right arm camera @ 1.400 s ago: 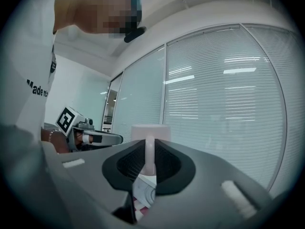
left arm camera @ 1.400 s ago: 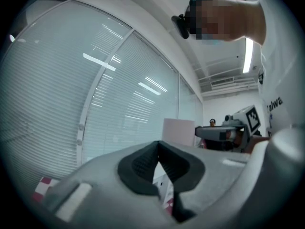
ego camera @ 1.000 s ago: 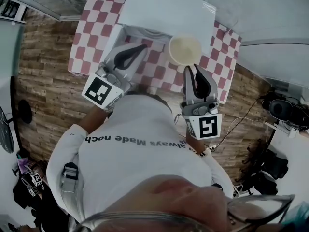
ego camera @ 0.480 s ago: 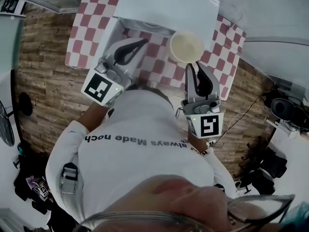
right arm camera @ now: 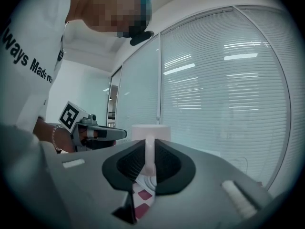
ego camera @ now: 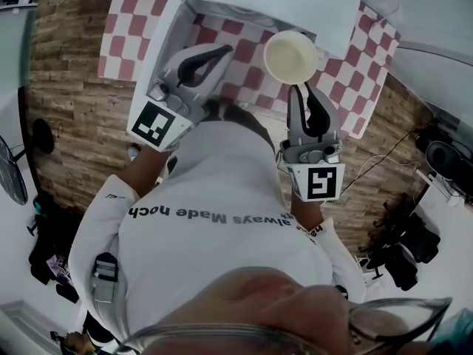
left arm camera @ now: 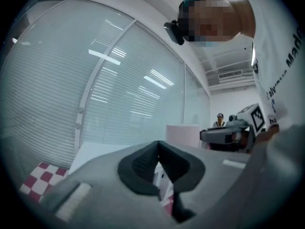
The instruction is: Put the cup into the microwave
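— Over at the right gripper [right arm camera: 149, 163]: clamped tight on the handle [right arm camera: 149, 151] of the cup [right arm camera: 150, 131], white loop pinched between the jaws.

— And carried forward since a second ago! Up from mid-cloth to the front edge of the microwave [ego camera: 273, 2], going by the head view. Seemingly off the checked cloth [ego camera: 244, 46], just short of the opening, not inside yet.

— So, carry nearly done. Probably only the reach in and the set-down left.

— Pose now?

— Stretched straight ahead from the body, jaws aimed at the microwave, cup upright, mouth up.

— And the left gripper [ego camera: 216, 52]?

— Closed on nothing, jaw tips together. Angled in towards the same opening, well apart from the cup, beside what looks like the open door [ego camera: 159, 46].

— Worth keeping out of the cup's path, by the look of it.
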A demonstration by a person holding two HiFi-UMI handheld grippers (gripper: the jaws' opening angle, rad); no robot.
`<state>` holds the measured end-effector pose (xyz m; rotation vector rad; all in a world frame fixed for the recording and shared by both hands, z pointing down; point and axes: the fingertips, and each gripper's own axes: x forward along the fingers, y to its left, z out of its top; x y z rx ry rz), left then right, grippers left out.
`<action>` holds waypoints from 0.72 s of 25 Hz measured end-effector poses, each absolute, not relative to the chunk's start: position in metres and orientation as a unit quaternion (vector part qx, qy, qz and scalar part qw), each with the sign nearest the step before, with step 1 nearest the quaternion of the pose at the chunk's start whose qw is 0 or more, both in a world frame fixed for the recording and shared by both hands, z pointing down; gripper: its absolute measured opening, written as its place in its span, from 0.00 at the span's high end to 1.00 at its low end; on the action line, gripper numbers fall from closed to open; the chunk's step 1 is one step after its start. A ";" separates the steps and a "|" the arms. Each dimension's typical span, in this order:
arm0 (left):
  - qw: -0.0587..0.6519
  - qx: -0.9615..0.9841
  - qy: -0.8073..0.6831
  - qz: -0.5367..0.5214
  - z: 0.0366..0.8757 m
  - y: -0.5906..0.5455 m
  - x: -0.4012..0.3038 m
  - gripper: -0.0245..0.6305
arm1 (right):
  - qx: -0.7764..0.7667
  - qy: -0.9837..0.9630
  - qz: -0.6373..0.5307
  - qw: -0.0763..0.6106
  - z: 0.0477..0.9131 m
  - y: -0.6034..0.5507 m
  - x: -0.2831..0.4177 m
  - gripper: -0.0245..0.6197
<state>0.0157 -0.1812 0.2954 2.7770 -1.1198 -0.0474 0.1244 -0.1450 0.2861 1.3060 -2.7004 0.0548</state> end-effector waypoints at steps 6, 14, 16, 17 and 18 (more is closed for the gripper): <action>0.087 0.921 -0.379 -0.009 0.328 -0.186 0.012 0.96 | 0.433 -0.898 0.029 0.076 0.319 -0.149 0.118 0.90; 0.093 0.917 -0.389 -0.001 0.369 -0.193 0.009 0.96 | 0.427 -0.900 0.042 0.079 0.366 -0.159 0.105 0.90; 0.095 0.915 -0.391 0.002 0.380 -0.196 0.009 0.96 | 0.426 -0.899 0.051 0.085 0.381 -0.161 0.103 0.90; 0.095 0.915 -0.392 0.003 0.385 -0.197 0.009 0.96 | 0.426 -0.899 0.053 0.085 0.387 -0.162 0.102 0.90; 0.095 0.915 -0.392 0.003 0.390 -0.199 0.009 0.96 | 0.426 -0.899 0.055 0.086 0.393 -0.164 0.101 0.90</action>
